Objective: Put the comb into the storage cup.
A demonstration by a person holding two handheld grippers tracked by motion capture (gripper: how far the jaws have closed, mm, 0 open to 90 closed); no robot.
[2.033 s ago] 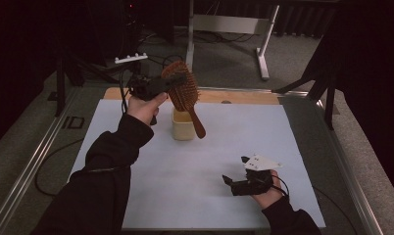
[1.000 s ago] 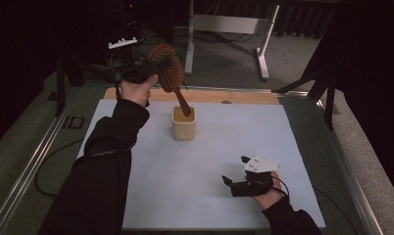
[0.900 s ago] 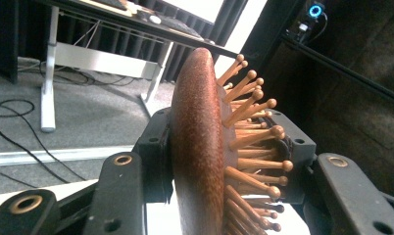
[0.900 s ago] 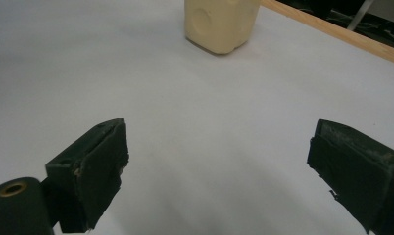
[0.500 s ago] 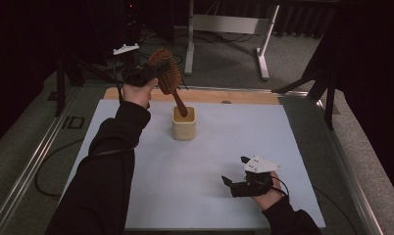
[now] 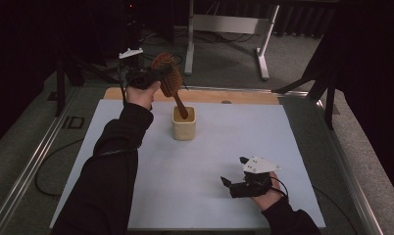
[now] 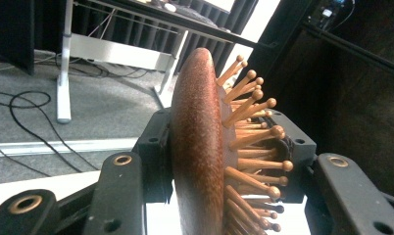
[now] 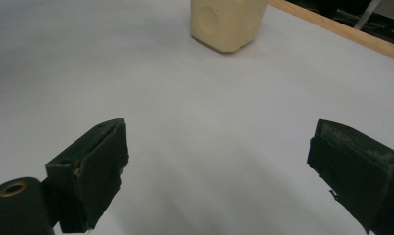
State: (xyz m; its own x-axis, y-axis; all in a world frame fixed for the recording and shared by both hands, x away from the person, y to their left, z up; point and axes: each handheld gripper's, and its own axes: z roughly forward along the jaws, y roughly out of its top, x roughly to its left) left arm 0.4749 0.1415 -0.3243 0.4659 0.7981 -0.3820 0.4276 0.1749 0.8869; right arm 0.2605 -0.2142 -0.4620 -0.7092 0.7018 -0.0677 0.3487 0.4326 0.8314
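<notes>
Stretching wide under everything, the white bench [image 6: 195,171] carries a cream holder [image 6: 184,123] near its far edge. Up above it, the left claw [image 6: 153,74] is clamped on the head of the wooden hairbrush [image 6: 166,76], and look at the change: a moment ago the brush hung lower with its handle beside the holder, now it's tilted up and the handle tip dips into the holder's mouth. That reads like the brush being stood in the holder, nearly there. Down near the front edge, the right claw [image 6: 233,181] rests on the bench, jaws wide apart, holding nothing. How deep the handle sits inside is hidden by the holder's wall.
</notes>
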